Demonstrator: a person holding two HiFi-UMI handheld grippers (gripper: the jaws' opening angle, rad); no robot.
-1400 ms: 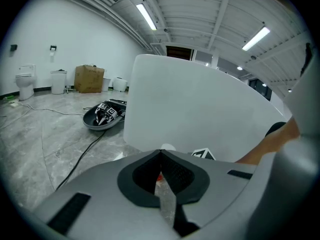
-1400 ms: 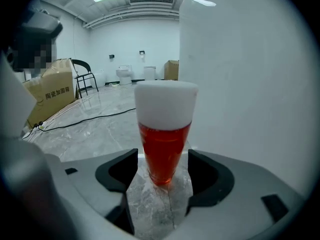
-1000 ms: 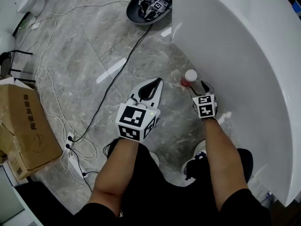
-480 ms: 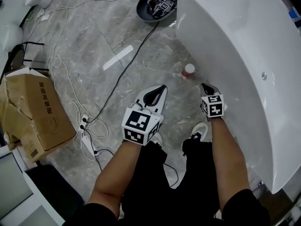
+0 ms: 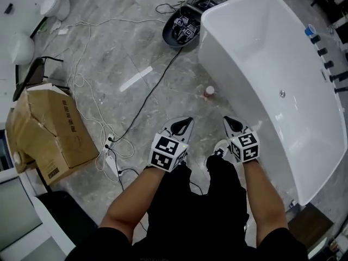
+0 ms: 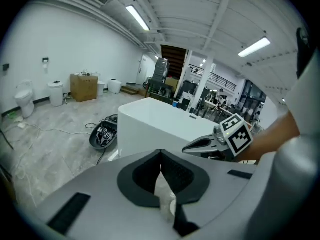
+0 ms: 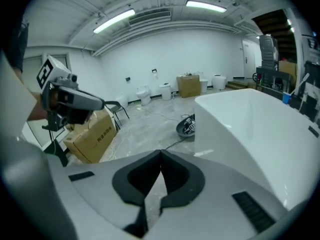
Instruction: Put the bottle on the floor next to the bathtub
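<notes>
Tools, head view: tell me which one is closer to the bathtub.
The right tool, at the picture's right, hangs just beside the outer wall of the white bathtub. The left tool is farther from it.

We note the bathtub smooth, glossy white, the floor polished grey veined stone with sheen, the cardboard box matt brown paperboard, creased

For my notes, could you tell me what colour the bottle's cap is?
White; the bottle shows best in the head view.
</notes>
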